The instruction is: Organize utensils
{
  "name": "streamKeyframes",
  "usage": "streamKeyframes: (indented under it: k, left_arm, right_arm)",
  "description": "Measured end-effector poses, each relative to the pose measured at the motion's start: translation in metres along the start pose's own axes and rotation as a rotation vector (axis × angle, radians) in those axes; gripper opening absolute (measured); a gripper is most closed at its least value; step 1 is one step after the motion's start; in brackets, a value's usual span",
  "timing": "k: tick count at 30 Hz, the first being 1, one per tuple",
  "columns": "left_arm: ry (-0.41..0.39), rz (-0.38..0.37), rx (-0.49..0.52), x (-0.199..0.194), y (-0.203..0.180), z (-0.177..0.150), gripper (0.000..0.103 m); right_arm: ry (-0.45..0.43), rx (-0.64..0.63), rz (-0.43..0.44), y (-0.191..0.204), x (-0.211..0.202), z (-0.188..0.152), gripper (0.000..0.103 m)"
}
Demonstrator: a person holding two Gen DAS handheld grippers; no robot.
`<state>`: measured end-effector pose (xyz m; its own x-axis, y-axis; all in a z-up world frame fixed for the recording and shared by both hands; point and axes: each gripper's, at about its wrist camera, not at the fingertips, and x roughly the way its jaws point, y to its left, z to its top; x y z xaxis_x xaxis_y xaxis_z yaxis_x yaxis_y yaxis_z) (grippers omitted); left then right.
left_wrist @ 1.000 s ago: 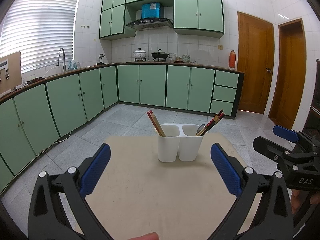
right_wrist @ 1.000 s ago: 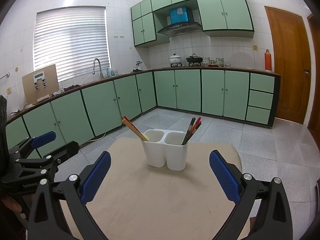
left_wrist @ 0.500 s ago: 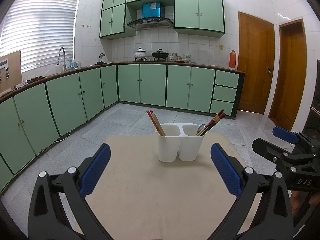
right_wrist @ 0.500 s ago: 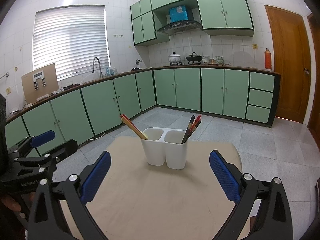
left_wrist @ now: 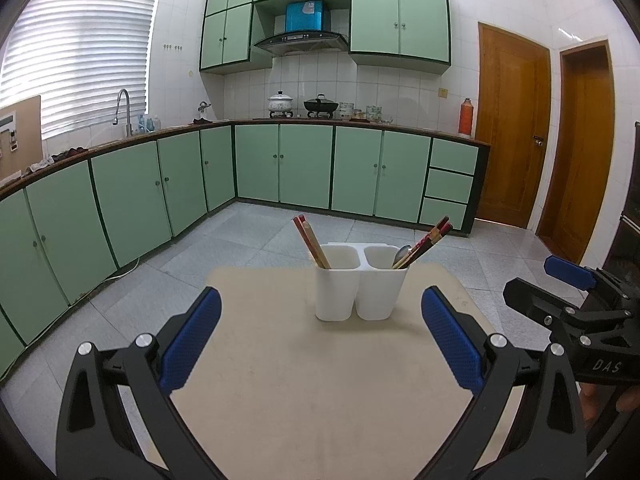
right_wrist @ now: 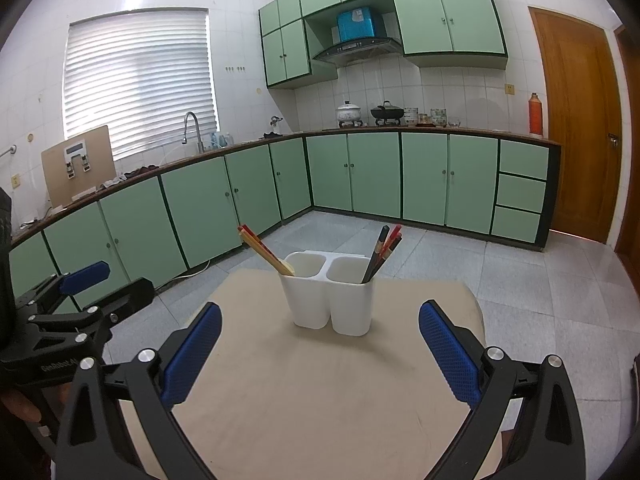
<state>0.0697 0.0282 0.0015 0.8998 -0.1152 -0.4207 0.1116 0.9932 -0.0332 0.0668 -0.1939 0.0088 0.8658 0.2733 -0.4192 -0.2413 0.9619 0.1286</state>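
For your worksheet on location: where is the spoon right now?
In the left wrist view, the spoon stands in the white holder's right compartment, beside the dark chopsticks.

Home kitchen, green cabinets (left_wrist: 304, 168), range hood (left_wrist: 301, 40), sink tap (left_wrist: 123, 110), pots (left_wrist: 281, 102) on stove, tiled walls

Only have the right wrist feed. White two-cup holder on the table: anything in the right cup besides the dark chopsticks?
Observer: Yes. The left wrist view shows a metal spoon in the right compartment of the holder, beside the dark chopsticks.
Operator: Right gripper from outside, carrying anything?
Observer: No. The right gripper sits to the right of the holder, fingers apart, nothing between them.
Operator: Left gripper head-on?
Observer: The left gripper is wide open and empty, and it points at the holder.
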Motion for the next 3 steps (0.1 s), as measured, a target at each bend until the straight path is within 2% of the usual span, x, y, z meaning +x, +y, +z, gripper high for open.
streamKeyframes:
  k: [3]
  left_arm:
    - [0.006, 0.000, 0.000, 0.0025, -0.0005, -0.0016, 0.097]
  right_arm:
    - [0.004, 0.001, 0.000, 0.0000, 0.0022, 0.0002, 0.097]
